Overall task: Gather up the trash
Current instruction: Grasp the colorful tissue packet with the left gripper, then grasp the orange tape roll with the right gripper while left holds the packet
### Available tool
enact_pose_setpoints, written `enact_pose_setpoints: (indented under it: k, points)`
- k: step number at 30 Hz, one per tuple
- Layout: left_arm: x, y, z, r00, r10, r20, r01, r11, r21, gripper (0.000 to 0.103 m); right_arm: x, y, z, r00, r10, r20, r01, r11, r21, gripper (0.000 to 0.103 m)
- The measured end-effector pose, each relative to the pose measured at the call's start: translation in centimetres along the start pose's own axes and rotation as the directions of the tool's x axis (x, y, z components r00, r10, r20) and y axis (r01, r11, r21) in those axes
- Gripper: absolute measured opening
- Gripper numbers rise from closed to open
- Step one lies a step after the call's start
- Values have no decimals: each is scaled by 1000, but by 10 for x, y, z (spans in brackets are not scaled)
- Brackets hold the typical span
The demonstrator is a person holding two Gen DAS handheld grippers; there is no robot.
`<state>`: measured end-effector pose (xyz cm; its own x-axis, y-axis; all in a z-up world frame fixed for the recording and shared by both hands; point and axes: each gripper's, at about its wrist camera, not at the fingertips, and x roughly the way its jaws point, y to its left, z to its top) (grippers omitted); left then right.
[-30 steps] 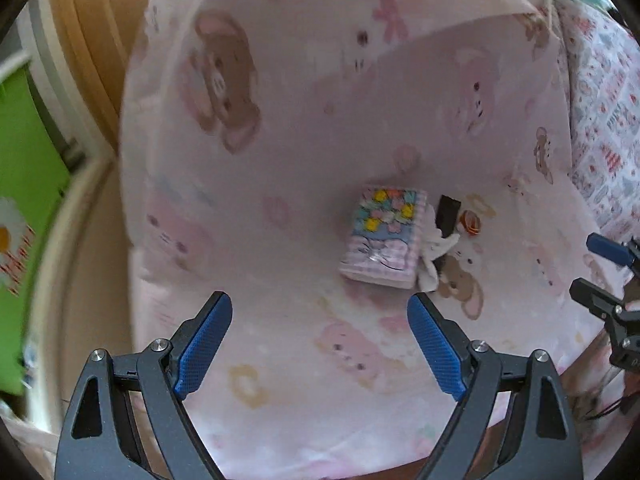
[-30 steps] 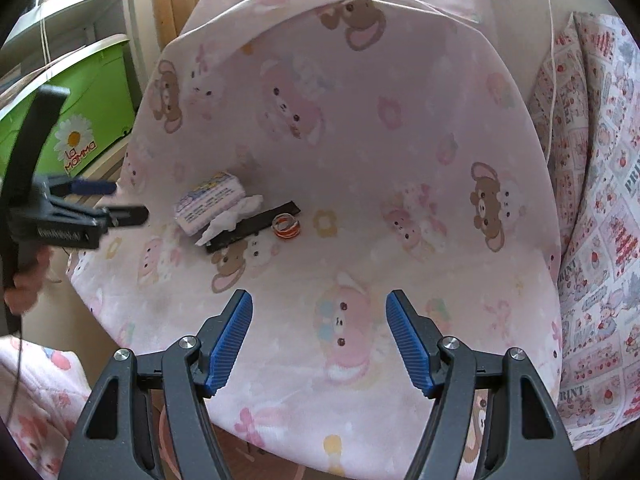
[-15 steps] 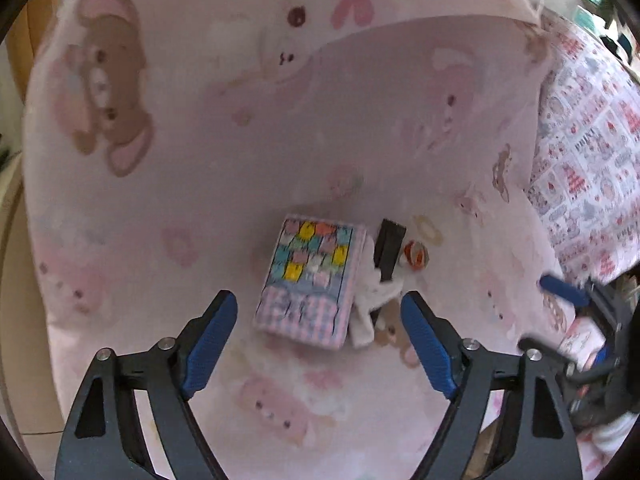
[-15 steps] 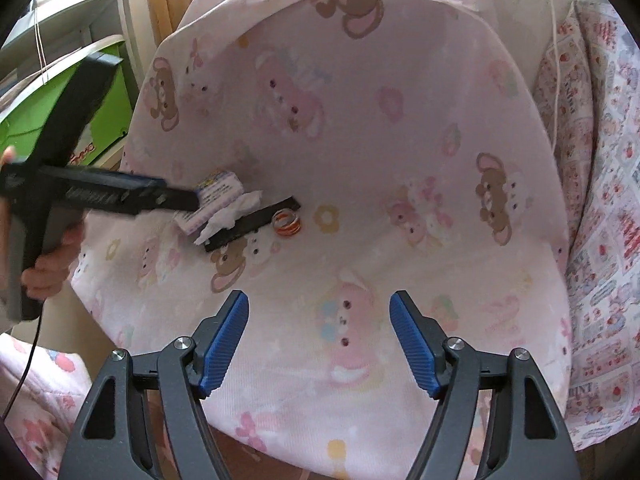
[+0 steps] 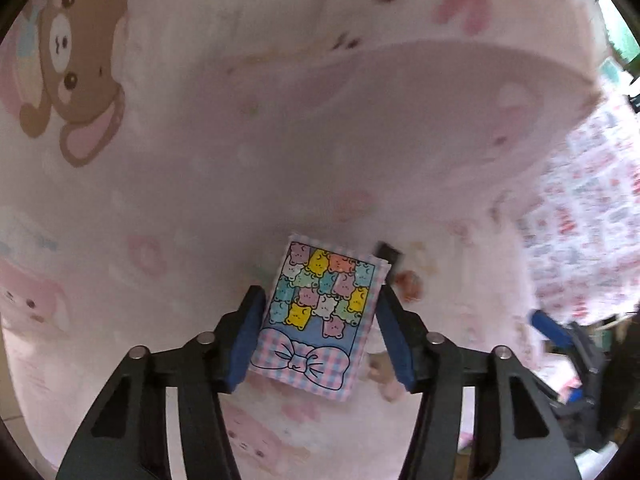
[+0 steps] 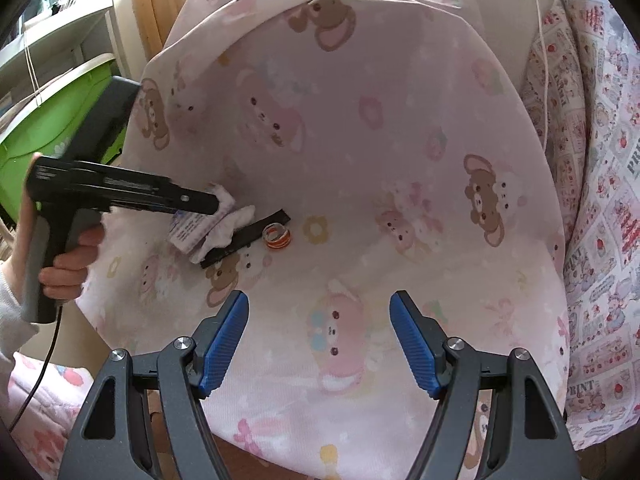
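A small pastel box printed with coloured bears and a bow [image 5: 320,316] lies on a pink bear-print cloth [image 5: 248,168] over a round chair seat. My left gripper [image 5: 318,336] straddles the box, its blue pads close on both long sides; contact is unclear. In the right wrist view the left gripper [image 6: 200,202] covers the box [image 6: 188,234]. Beside it lie a crumpled white tissue [image 6: 226,232], a black strip [image 6: 248,238] and a small orange-and-white ring [image 6: 277,237]. My right gripper [image 6: 319,346] is open and empty, above the seat's near part.
A green storage bin [image 6: 52,128] and white shelves [image 6: 60,28] stand to the left of the chair. A red-and-white patterned fabric [image 6: 592,184] hangs on the right. The cloth [image 6: 360,128] drapes over the chair back and seat edge.
My left gripper has moved forward and down onto the box, and its jaws have narrowed around it. My right gripper has stayed nearly still and open.
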<state>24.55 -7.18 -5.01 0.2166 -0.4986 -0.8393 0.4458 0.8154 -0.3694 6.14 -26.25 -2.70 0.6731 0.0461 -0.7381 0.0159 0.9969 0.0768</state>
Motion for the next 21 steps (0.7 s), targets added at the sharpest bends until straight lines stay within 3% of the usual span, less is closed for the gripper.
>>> enact_pose_setpoints:
  k: [3, 7, 11, 16, 21]
  points:
    - [-20, -13, -6, 996, 78, 46, -79, 997, 25, 54, -3, -2, 1, 1000, 3, 6, -3, 1000, 3, 75]
    - [-49, -23, -19, 990, 119, 79, -120, 993, 16, 54, -4, -3, 1, 1000, 5, 8, -5, 1000, 3, 75]
    - [-79, -38, -39, 964, 232, 129, -241, 968, 66, 54, -2, -2, -1, 1000, 3, 4, -3, 1000, 2, 75]
    - [-119, -41, -72, 946, 250, 205, -253, 967, -10, 55, -4, 2, -1, 999, -25, 45, 26, 1000, -16, 83]
    - [-150, -49, -108, 881, 379, 283, -364, 925, -106, 55, 3, 11, 13, 997, -12, 74, 17, 998, -68, 86]
